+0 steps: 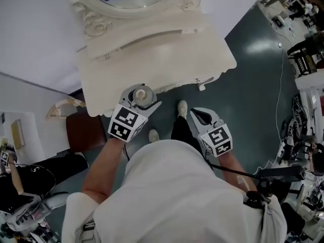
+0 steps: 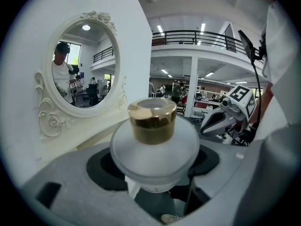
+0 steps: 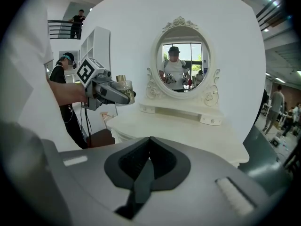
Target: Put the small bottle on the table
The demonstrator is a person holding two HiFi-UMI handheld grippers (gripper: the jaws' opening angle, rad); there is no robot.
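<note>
Left gripper (image 1: 143,98) clamped on small bottle (image 2: 153,142) at table (image 1: 167,49) 6 o'clock edge; open tabletop toward 12. Right gripper (image 1: 200,116) jaws together, 3 o'clock.

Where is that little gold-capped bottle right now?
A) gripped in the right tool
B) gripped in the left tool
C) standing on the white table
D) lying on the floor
B: the small bottle sits clamped between the left tool's jaws.

Frosted white bottle (image 2: 155,149), gold cap (image 2: 152,121); cream table (image 1: 167,54)
</note>
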